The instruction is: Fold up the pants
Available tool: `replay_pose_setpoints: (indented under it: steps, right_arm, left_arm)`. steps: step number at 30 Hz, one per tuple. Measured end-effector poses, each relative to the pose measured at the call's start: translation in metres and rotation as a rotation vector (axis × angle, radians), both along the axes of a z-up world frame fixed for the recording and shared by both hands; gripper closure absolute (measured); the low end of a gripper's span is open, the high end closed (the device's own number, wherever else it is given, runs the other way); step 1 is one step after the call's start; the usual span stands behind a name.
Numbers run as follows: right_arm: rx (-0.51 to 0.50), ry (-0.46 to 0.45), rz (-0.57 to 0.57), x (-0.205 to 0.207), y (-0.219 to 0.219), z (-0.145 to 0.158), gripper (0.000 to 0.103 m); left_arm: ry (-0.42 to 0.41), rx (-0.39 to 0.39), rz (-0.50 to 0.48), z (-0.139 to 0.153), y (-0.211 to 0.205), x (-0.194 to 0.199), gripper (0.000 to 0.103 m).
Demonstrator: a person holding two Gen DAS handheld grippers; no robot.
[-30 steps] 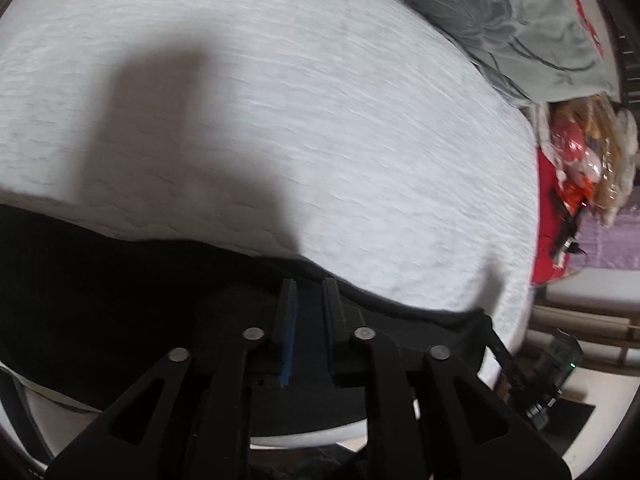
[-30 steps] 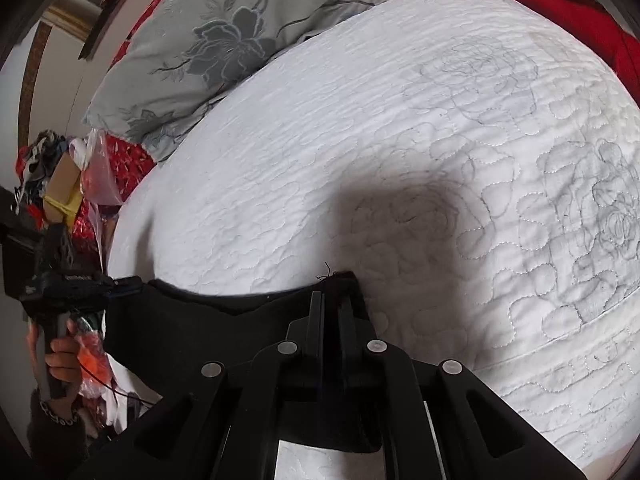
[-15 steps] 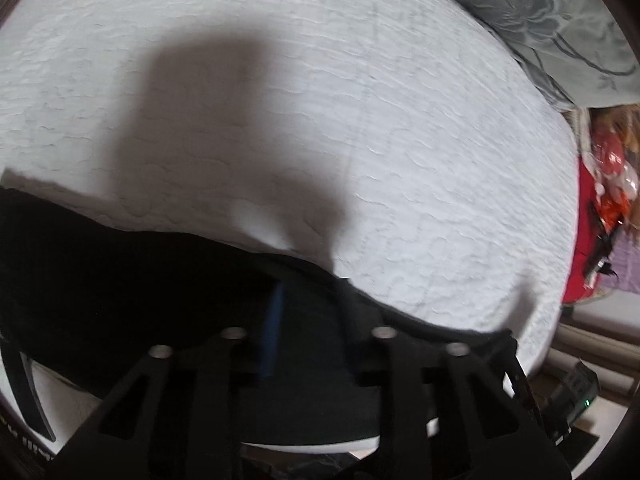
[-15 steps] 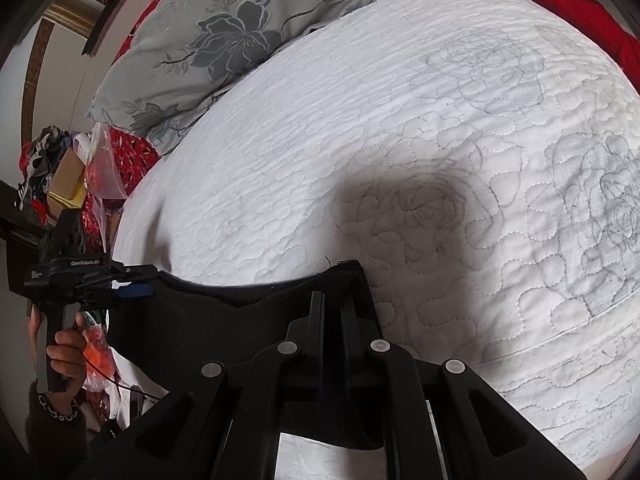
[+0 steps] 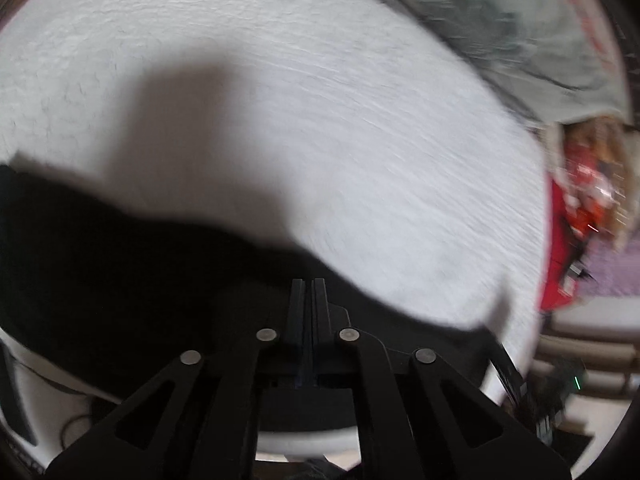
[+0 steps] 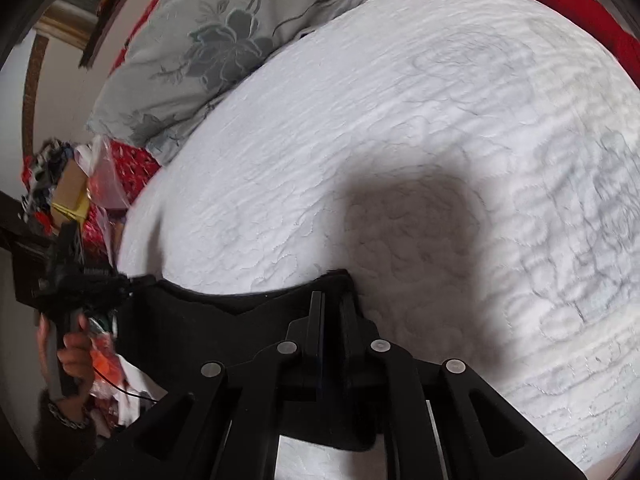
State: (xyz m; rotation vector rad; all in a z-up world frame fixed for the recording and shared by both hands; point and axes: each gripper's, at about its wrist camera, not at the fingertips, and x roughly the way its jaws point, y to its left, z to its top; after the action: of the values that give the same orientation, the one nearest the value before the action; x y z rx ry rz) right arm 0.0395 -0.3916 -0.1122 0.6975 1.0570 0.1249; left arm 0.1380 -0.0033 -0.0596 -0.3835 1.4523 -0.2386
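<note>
The black pants (image 5: 120,264) hang as a dark band above the white quilted bed (image 5: 320,112). My left gripper (image 5: 307,286) is shut on their top edge. In the right wrist view the pants (image 6: 224,320) stretch between both grippers. My right gripper (image 6: 332,300) is shut on the other corner of that edge. The left gripper and the hand holding it (image 6: 76,292) show at the far left of that view. The lower part of the pants is hidden below the fingers.
A grey flowered pillow (image 6: 224,40) lies at the head of the bed. Red cloth and bags of clutter (image 5: 580,200) sit beside the bed. A red blanket (image 6: 580,8) lies at the far corner. The bed's near edge (image 5: 304,440) is below the left gripper.
The left gripper, half open half a second ago, has closed on the pants edge. Both grippers have shifted a little over the bed with the pants between them. The left view is motion-blurred.
</note>
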Motion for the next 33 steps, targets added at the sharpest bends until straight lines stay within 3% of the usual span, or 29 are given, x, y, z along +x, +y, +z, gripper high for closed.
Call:
replay_pose_setpoints:
  steps: [2, 3, 4, 5, 8, 11, 13, 16, 18, 23, 25, 30, 33]
  right_arm:
    - [0.045, -0.007, -0.023, -0.01, -0.008, -0.001, 0.057]
    - [0.055, -0.011, -0.032, -0.016, -0.011, -0.002, 0.049]
    - [0.059, -0.013, -0.034, -0.021, -0.012, -0.003, 0.048]
    - [0.061, -0.01, -0.032, -0.024, -0.013, -0.005, 0.048]
    - [0.094, 0.01, -0.047, -0.031, -0.012, -0.017, 0.048]
    - [0.124, 0.007, -0.069, -0.035, -0.014, -0.021, 0.048]
    - [0.131, 0.006, -0.066, -0.037, -0.013, -0.018, 0.048]
    - [0.14, 0.001, -0.054, -0.042, -0.012, -0.017, 0.047]
    - [0.153, 0.005, -0.051, -0.045, -0.012, -0.02, 0.046]
    - [0.193, 0.0, -0.055, -0.043, -0.012, -0.025, 0.043]
    - [0.22, -0.004, -0.064, -0.042, -0.013, -0.027, 0.041]
    - [0.27, -0.014, -0.074, -0.033, -0.013, -0.032, 0.038]
    - [0.264, -0.018, -0.037, -0.021, -0.004, -0.034, 0.037]
  left_arm:
    - [-0.021, -0.096, -0.042, 0.004, 0.005, -0.032, 0.089]
    - [-0.026, -0.127, -0.05, 0.004, 0.008, -0.047, 0.072]
    - [-0.027, -0.165, -0.045, -0.001, 0.011, -0.068, 0.055]
    - [-0.024, -0.192, -0.031, -0.006, 0.012, -0.08, 0.051]
    - [0.008, -0.251, 0.025, -0.029, 0.015, -0.106, 0.051]
    - [0.056, -0.256, 0.09, -0.048, 0.018, -0.107, 0.051]
    - [0.083, -0.308, 0.147, -0.055, 0.024, -0.115, 0.051]
    - [0.1, -0.309, 0.196, -0.059, 0.031, -0.121, 0.051]
    - [0.133, -0.354, 0.229, -0.065, 0.031, -0.127, 0.051]
    - [0.147, -0.354, 0.287, -0.072, 0.031, -0.109, 0.049]
    - [0.17, -0.367, 0.303, -0.076, 0.031, -0.105, 0.042]
    - [0.083, -0.35, 0.265, -0.059, 0.021, -0.096, 0.042]
    - [0.086, -0.319, 0.257, -0.063, 0.014, -0.089, 0.042]
